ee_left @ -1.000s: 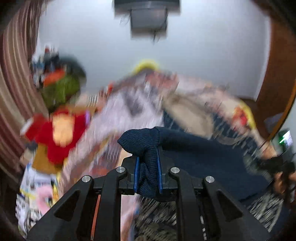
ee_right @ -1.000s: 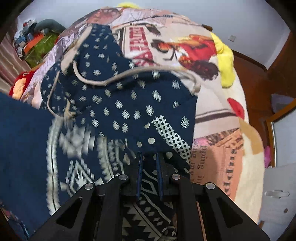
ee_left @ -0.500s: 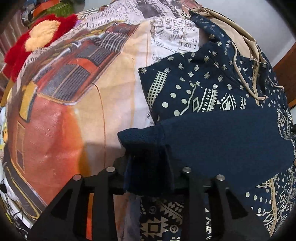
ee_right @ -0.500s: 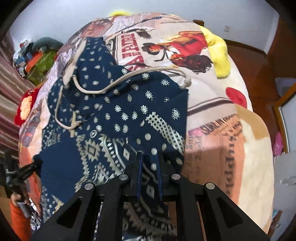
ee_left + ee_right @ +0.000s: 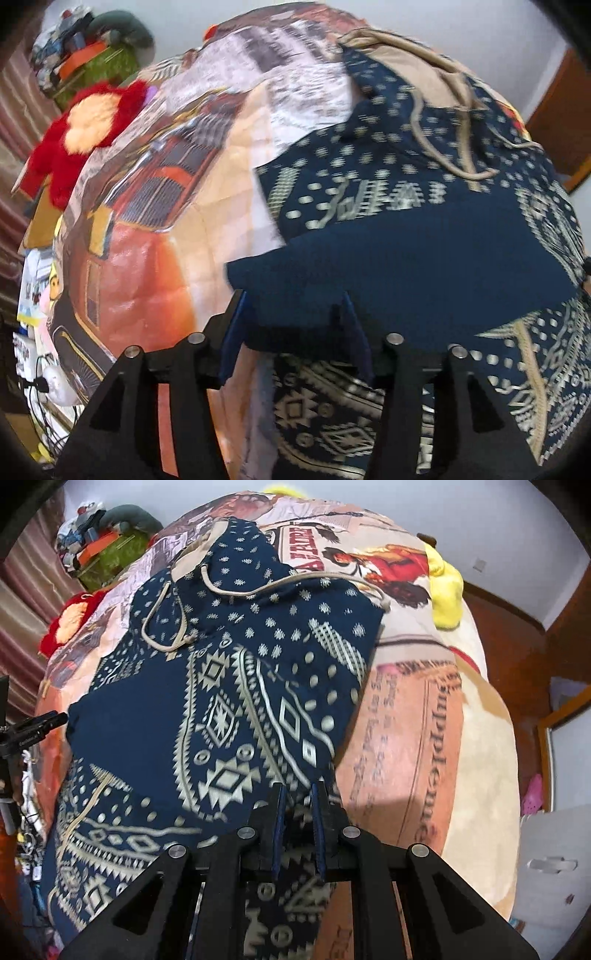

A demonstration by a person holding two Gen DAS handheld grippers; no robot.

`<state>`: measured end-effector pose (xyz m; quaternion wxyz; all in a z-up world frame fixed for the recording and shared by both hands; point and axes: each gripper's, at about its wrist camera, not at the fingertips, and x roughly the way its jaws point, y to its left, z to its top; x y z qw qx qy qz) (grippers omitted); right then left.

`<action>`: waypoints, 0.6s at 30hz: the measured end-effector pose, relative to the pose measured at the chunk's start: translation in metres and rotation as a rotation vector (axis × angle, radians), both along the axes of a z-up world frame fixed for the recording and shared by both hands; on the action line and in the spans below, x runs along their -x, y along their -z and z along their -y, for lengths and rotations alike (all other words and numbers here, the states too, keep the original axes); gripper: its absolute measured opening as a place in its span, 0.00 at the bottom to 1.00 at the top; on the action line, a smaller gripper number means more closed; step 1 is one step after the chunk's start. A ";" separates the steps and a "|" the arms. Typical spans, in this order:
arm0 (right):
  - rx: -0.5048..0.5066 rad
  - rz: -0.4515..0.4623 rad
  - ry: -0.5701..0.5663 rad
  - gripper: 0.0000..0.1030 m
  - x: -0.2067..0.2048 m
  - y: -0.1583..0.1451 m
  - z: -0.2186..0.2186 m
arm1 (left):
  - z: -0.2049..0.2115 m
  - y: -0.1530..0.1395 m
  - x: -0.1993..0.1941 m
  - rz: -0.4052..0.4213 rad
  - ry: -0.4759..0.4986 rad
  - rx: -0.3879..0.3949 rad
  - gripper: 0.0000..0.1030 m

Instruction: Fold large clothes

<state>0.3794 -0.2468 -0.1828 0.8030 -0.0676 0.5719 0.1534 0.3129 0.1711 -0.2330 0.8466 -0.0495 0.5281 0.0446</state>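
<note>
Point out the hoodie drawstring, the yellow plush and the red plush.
drawstring (image 5: 236, 590): right wrist view, on the cord's curve across the hood.
yellow plush (image 5: 447, 590): right wrist view, middle of its visible body.
red plush (image 5: 62, 162): left wrist view, on the red fur below the pale patch.

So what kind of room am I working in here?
Most likely a bedroom: the hoodie lies on a printed blanket spread like bedding, a red plush toy sits beside it, and there is a curtain and a wooden floor.
</note>
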 end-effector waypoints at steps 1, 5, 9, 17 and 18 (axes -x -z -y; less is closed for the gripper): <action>-0.001 -0.001 -0.001 0.10 0.002 -0.002 0.002 | 0.007 -0.004 0.001 0.006 0.011 0.007 0.52; 0.014 0.008 0.007 0.10 0.003 -0.015 0.004 | 0.033 -0.011 -0.010 0.024 0.063 0.061 0.57; -0.025 0.056 0.057 0.10 -0.010 -0.028 0.006 | 0.062 0.002 -0.032 -0.003 0.111 0.100 0.58; 0.015 -0.023 0.071 0.10 -0.041 0.016 -0.014 | 0.069 0.034 -0.050 -0.071 0.091 0.139 0.70; 0.031 -0.011 0.052 0.10 -0.040 0.015 -0.017 | 0.066 0.033 -0.052 -0.081 0.090 0.150 0.70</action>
